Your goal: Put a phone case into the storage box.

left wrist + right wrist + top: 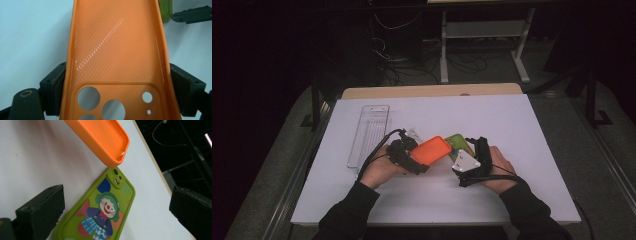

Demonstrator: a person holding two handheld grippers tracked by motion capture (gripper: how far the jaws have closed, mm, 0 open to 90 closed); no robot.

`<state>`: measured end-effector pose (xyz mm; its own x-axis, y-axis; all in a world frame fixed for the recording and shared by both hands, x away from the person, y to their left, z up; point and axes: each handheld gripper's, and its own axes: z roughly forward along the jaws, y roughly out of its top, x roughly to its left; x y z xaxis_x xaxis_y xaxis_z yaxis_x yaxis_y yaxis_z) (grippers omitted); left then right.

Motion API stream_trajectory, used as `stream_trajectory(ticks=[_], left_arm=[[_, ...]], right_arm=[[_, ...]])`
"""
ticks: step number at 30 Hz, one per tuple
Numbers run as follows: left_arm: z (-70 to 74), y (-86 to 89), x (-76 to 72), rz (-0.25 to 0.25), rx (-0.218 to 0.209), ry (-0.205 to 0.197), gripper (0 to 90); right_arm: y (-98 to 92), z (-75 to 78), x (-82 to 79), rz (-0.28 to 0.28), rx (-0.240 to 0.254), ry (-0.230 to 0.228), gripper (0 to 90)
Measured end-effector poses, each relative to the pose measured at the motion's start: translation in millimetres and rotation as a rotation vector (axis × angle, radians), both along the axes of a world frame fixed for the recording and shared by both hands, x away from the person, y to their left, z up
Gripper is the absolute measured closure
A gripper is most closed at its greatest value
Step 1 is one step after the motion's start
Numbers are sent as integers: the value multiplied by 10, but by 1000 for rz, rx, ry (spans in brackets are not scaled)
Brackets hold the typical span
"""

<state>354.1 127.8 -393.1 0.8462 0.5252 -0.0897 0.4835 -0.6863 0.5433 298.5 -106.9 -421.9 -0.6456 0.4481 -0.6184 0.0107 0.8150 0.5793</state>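
Observation:
An orange phone case [432, 150] is held off the white table, with my left gripper [418, 160] shut on its camera-hole end. In the left gripper view the case [115, 50] shows its inside, and both pads [53, 90] press its long edges. A green phone case with a clown picture [100, 215] lies flat on the table between the wide-apart jaws of my right gripper [117, 212], which is open. The orange case's far end [100, 137] hangs just above the green one's camera corner. From above, the green case [457, 142] lies just left of the right gripper [476, 145].
A clear plastic tray [369, 132] lies lengthwise at the left of the white table [512, 120]. A wooden edge [432, 91] borders the table's far side. Beyond it are dark floor, cables and a white frame [484, 30].

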Motion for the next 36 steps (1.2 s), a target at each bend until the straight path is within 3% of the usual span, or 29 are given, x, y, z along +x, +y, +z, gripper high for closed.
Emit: stream_trajectory(ticks=[1, 6, 8, 11, 14, 17, 25, 26, 28, 29, 32, 34, 36], left_arm=[[0, 1, 1, -1, 1, -2, 158], [4, 3, 3, -5, 8, 1, 158], [1, 1, 1, -4, 7, 1, 158], [-5, 1, 0, -1, 4, 8, 158], [0, 5, -4, 3, 5, 10, 158], [-4, -1, -13, 21, -9, 11, 158], [15, 17, -1, -9, 24, 16, 158], [8, 7, -8, 2, 10, 16, 158], [17, 15, 1, -18, 28, 12, 158], [6, 2, -10, -4, 7, 14, 158], [27, 5, -6, -33, 38, 11, 158], [18, -15, -22, -17, 17, 10, 158], [24, -13, -19, -35, 29, 4, 158]], right_arm=[[-6, 7, 4, 27, -56, -23, 0], [37, -19, -25, 23, -66, -61, 0], [47, -21, -27, 47, -112, -113, 0], [54, -24, -35, 50, -123, -131, 0], [61, -21, -39, 71, -185, -182, 0], [79, -28, -64, 69, -190, -195, 0], [142, -69, -94, 79, -230, -272, 0], [165, -75, -106, 87, -245, -288, 0], [176, -78, -114, 89, -253, -293, 0], [189, -89, -122, 90, -254, -306, 0], [226, -93, -149, 100, -267, -325, 10], [231, -91, -154, 104, -272, -335, 19], [246, -96, -167, 101, -269, -345, 32]])
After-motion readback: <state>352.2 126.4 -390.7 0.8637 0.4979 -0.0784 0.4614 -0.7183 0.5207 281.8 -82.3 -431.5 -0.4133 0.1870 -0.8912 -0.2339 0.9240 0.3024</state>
